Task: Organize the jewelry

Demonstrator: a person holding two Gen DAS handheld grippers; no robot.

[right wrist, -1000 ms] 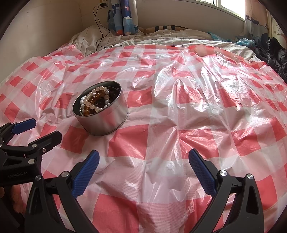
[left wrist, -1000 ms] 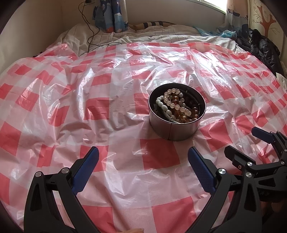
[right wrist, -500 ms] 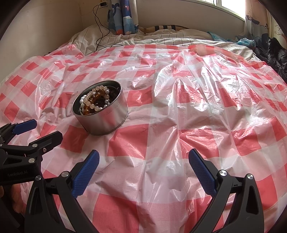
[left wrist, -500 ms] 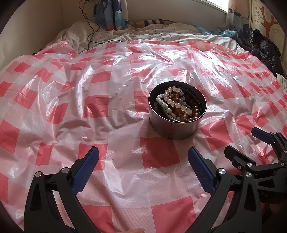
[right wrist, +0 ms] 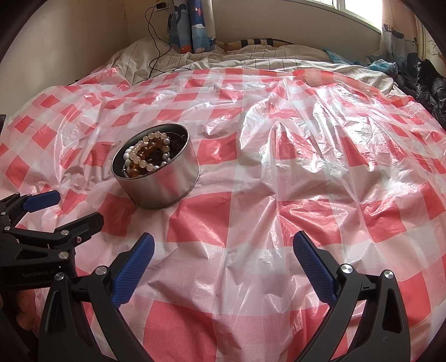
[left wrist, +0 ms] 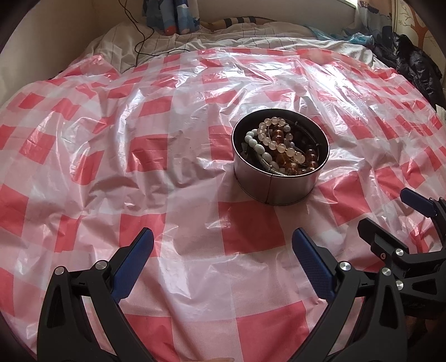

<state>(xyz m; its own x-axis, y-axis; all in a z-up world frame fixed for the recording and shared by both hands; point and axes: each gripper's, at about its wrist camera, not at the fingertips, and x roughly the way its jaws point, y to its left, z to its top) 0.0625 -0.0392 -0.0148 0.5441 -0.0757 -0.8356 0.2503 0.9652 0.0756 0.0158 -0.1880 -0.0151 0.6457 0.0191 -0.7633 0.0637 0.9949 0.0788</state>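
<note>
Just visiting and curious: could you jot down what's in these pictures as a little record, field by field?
Setting: bed covered by a red-and-white checked plastic sheet
Container: round metal tin, open, no lid in view, upright on the sheet
Contents: beaded bracelets, pale and amber beads, piled together
Left gripper: open, empty, short of the tin
Right gripper: open, empty, tin ahead to its left
Background: white bedding, black cable, blue curtain, dark clothing
Loose jewelry on sheet: none visible

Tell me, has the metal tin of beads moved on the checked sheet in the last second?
No. In the right wrist view the tin sits on the same red squares of the checked sheet as before.
</note>
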